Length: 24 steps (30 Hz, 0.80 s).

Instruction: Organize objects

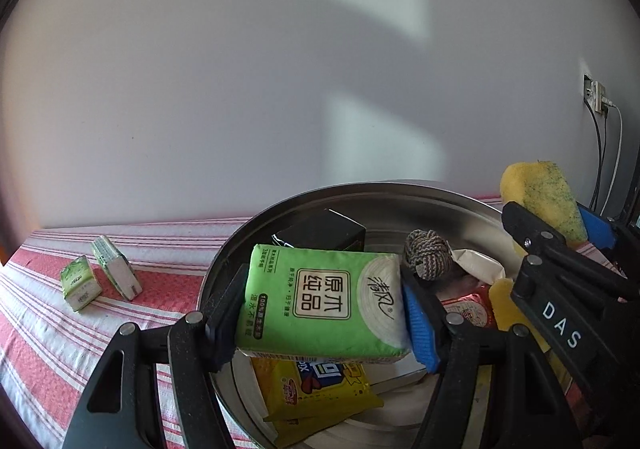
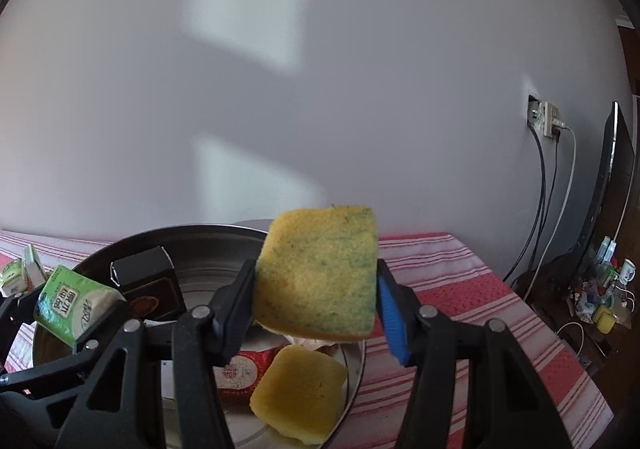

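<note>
Overall scene: both grippers hovered over a round stainless-steel basin (image 1: 360, 193) that sat on a red-and-white striped cloth (image 1: 52, 329).
Left gripper (image 1: 322, 309): its fingers were clamped on a green soft tissue pack with Chinese lettering (image 1: 324, 305), held flat above the near left part of the basin; one finger was black, the other carried a blue pad (image 1: 418, 329).
Right gripper (image 2: 316, 299): its fingers were clamped on a yellow sponge with a green scouring face (image 2: 320, 273), held upright above the basin's right side, the green-flecked face towards the camera.
Look of the sponge: worn, the green layer thin and patchy over the yellow.
Inside the basin: a black rectangular box (image 1: 320, 229) at the far side, a brown-and-cream knotted rope ball (image 1: 426, 255), a red-and-white wrapped packet (image 2: 240, 373), a second plain yellow sponge (image 2: 300, 393) near the right rim, and a yellow snack bag (image 1: 320, 389) under the tissue pack.
Outside the basin: two small green-and-white tissue packets (image 1: 100, 273) stood on the cloth, well to the left and far.
Background: a wall socket with cables (image 2: 546, 121) to the right, and a dark flat screen (image 2: 612, 185) seen edge-on.
Hard to make out: the snack bag's print was mostly covered by the tissue pack; the cream wrapper beside the rope ball was partly hidden; the clutter at far right was too small to name.
</note>
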Tool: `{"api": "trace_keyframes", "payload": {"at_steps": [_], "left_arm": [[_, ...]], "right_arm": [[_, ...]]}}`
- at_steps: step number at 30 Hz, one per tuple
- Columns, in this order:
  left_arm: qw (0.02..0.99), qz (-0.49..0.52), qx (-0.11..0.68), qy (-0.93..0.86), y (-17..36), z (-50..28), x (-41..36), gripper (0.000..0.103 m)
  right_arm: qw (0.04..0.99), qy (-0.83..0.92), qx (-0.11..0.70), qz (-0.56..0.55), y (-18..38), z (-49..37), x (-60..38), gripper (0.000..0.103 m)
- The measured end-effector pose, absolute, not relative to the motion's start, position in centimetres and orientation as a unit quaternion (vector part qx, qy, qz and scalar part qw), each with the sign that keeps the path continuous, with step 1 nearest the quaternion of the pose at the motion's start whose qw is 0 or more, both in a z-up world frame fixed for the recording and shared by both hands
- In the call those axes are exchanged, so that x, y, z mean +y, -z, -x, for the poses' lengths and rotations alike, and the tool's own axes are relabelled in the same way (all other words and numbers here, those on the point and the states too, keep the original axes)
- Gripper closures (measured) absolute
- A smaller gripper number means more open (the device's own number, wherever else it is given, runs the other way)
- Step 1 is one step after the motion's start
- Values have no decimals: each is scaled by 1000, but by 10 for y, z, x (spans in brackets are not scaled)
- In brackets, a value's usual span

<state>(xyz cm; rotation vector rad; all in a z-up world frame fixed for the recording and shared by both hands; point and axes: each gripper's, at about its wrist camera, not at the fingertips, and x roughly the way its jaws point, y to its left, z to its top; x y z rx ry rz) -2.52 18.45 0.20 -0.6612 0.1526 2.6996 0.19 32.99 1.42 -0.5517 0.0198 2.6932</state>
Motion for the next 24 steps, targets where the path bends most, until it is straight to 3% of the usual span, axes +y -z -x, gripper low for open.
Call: {"api": "trace_keyframes", "payload": {"at_steps": [2,4,5,6,7,11,16,24], "left_arm": [[179,236,62,-953,-2,24,185,32],[188,235,71,-951,-2,20,186,22],[191,229,76,-951,-3,16,186,17],[191,220,81,-953,-5,12,187,6],[192,208,85,-955,-7,6,187,3],[198,177,91,-960,-18,-10,186,1],[201,186,75,-959,-22,-9,177,1],[189,182,58,-963,-28,-14,154,1]], "right_arm": [[187,-961,5,202,-11,1,329,46],[168,-963,17,208,-10,3,331,43],[153,-964,29,214,-9,5,333,38],[135,-965,42,220,-8,6,334,23],[122,-966,49,221,-7,5,335,13],[117,-977,36,173,-17,-11,328,2],[142,-980,40,135,-23,-25,329,0],[166,-972,123,109,-25,-38,359,0]]}}
